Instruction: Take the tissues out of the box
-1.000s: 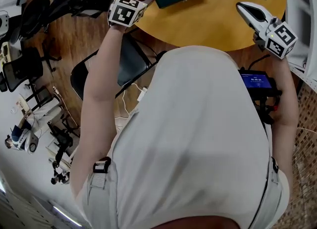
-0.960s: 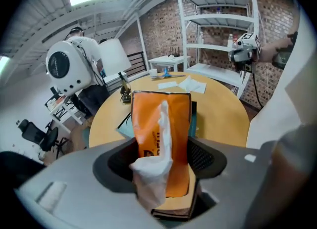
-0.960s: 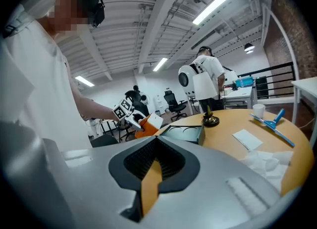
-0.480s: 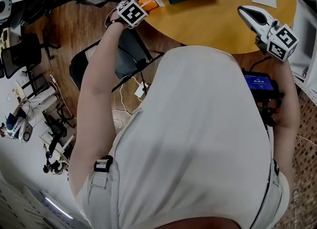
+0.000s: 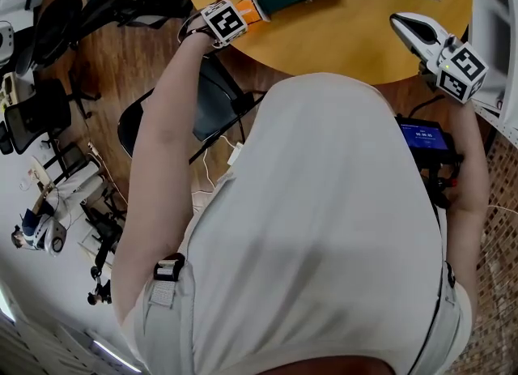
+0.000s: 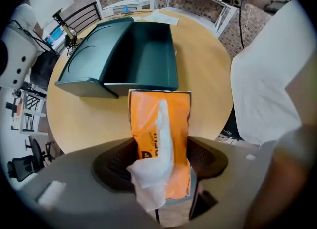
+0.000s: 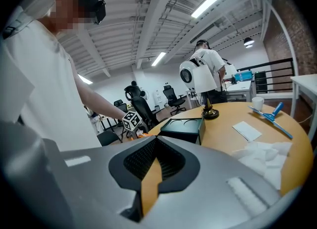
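At the bench (image 6: 89,119) edge, the tissue pack (image 6: 159,119) is out of the box (image 6: 148,50).
My left claw (image 6: 161,146) is clamped on the pack, just in front of the box, which looks empty, so I judge little is left. One sheet trails loose. My right claw (image 7: 154,146) is closed on nothing, well apart.

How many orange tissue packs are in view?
1: the orange tissue pack is gripped by the left gripper at the table's edge, next to the dark green box. Others may be hidden.
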`<state>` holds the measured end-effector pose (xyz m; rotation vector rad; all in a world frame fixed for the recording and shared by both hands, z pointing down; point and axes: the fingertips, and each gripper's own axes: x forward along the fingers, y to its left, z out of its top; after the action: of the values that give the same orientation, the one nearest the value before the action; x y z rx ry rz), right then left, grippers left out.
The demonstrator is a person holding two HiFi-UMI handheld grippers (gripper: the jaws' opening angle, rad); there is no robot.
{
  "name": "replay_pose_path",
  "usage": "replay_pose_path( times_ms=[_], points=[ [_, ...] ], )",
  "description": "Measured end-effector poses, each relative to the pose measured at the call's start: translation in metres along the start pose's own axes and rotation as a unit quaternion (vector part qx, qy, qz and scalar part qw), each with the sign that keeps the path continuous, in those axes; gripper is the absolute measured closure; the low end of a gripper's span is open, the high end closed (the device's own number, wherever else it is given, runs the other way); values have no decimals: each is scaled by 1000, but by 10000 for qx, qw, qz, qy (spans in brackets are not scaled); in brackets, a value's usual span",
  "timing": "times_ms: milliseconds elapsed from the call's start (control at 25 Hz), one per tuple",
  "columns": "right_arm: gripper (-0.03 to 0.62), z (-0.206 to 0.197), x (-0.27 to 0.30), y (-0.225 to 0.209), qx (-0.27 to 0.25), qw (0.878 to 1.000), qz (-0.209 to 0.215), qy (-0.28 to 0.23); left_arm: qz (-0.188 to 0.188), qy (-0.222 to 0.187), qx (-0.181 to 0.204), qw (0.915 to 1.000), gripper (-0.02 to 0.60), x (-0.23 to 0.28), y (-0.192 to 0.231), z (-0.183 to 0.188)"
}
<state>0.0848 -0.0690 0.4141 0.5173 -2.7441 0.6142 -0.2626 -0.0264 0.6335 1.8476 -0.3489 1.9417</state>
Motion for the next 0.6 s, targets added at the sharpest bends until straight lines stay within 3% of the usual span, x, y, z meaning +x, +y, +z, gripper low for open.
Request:
replay_pose_path(
  times_ms=[240, 440, 600],
  points=[
    [595, 5, -1, -1, -24, 10000, -17, -71, 215, -515, 213, 9982, 265, -1, 5, 19],
    [595, 1, 1, 1, -49, 10000, 10, -6, 50, -442, 81, 9990, 243, 4, -1, 13],
    [595, 0, 3, 1, -52, 10000, 40, 23, 210, -631, 126, 9977, 204, -10, 9, 21]
  ],
)
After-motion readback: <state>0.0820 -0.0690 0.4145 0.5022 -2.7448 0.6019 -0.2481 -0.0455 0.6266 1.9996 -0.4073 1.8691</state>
